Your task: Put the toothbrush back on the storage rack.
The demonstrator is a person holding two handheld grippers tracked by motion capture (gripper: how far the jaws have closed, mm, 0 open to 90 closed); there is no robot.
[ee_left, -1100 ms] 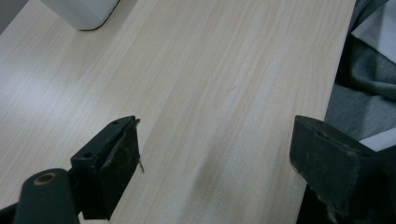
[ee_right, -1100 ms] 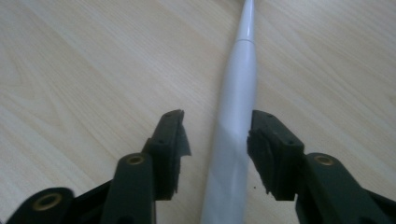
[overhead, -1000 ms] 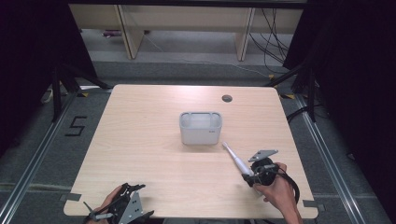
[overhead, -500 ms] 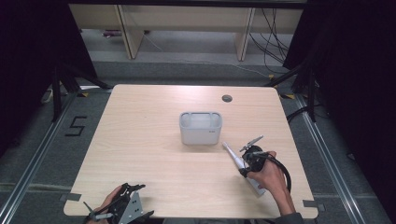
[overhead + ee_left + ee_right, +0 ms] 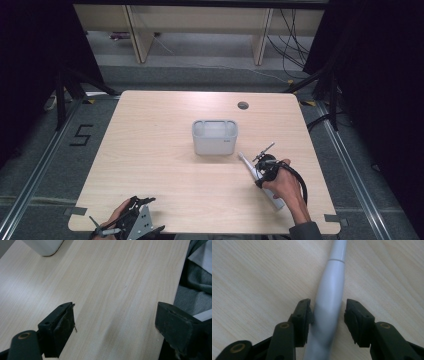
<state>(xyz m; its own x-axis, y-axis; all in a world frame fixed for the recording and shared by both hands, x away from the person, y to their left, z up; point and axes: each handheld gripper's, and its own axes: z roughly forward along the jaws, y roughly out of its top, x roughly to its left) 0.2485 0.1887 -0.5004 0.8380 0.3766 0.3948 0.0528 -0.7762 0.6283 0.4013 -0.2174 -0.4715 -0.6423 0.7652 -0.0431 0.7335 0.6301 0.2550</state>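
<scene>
Pale wood-grain worktop runs across the middle of the high view, with dark floor and shelving legs behind it at the top of the frame. Near its centre stands a small grey-white bin. Just below and to the right of the bin lies a white electric toothbrush, its long axis slanting from upper left, where the thin head end points toward the bin, down to lower right, where the thick handle ends.

Over the handle sits the right gripper, and in the right gripper view the handle runs straight up the frame between the two jaws, in line with them. The jaws have just been closing on it: the left-hand pad looks to be touching the handle, while a sliver of wood still shows between the handle and the right-hand pad, so I judge the grasp not yet made.

At the lower left of the high view the left gripper rests by the worktop's near edge, jaws spread wide over bare wood, well apart from the toothbrush. The right hand is plainly the nearer one.
</scene>
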